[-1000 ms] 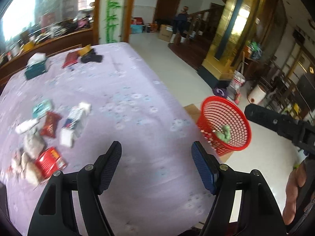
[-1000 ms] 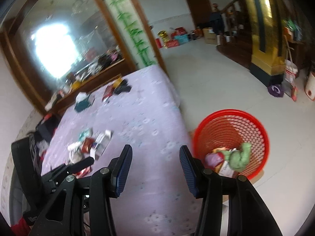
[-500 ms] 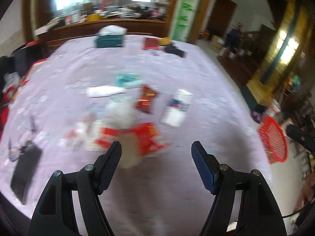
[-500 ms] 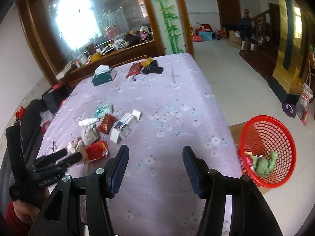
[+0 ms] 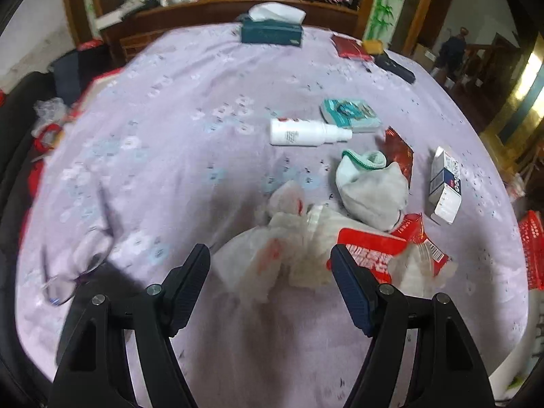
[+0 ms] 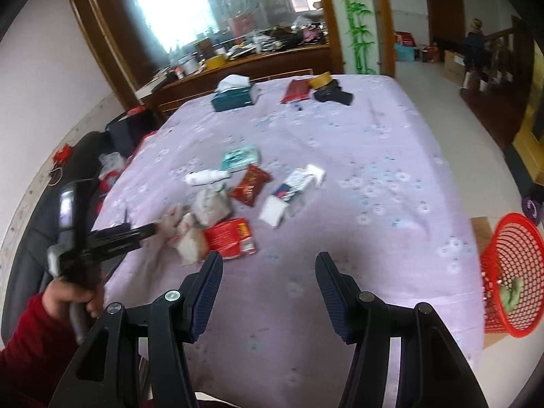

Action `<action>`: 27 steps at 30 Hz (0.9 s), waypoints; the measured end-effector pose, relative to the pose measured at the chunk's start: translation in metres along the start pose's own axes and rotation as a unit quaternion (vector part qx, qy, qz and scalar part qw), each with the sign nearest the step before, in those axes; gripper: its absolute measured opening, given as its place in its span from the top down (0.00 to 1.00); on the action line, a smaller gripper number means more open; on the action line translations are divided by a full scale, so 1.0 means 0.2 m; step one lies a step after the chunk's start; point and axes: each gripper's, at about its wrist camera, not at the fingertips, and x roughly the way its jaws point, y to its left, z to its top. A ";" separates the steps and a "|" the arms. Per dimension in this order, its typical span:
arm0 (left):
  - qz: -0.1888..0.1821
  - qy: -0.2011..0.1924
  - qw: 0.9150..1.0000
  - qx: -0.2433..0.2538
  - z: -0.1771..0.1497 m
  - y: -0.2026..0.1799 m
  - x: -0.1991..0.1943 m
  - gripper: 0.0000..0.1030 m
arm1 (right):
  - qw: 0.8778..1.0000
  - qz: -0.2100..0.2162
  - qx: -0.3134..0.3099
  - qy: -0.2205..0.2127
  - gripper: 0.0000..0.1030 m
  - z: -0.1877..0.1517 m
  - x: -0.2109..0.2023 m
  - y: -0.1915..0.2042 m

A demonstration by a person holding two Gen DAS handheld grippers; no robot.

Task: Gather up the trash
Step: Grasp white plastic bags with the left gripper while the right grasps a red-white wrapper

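Note:
A pile of trash lies on the purple tablecloth [image 5: 176,142]: crumpled white tissues [image 5: 268,258], a red wrapper [image 5: 380,255], a grey sock [image 5: 374,187], a white bottle [image 5: 306,132], a teal packet [image 5: 350,115], a dark red sachet [image 5: 399,153] and a white carton [image 5: 445,183]. My left gripper [image 5: 270,287] is open just short of the tissues; in the right wrist view its fingertips [image 6: 149,227] are at the tissues [image 6: 183,231]. My right gripper [image 6: 268,292] is open and empty above bare cloth. The red mesh basket [image 6: 506,272] stands on the floor at the right.
A teal tissue box [image 5: 272,30], a red booklet [image 5: 350,46], a tape roll [image 6: 319,80] and a black item [image 5: 394,64] lie at the table's far end. Glasses [image 5: 68,278] lie at the near left. A dark chair [image 6: 34,238] stands along the left edge.
My left gripper swung away from the basket side and closed in on the trash pile, open throughout. My right gripper also turned from the basket toward the table.

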 end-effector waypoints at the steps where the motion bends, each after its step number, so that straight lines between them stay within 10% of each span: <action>1: -0.001 0.008 1.000 -0.001 0.01 0.00 0.04 0.30 | 1.000 0.005 0.000 0.003 0.41 0.00 0.01 0.02; 11: -0.028 0.027 0.999 0.011 0.05 0.01 0.22 0.53 | 0.998 0.041 0.005 0.036 0.41 0.03 0.16 0.12; 27: -0.037 -0.021 0.999 -0.028 -0.13 0.17 -0.14 0.55 | 0.989 0.075 -0.075 0.103 0.41 0.12 0.71 0.48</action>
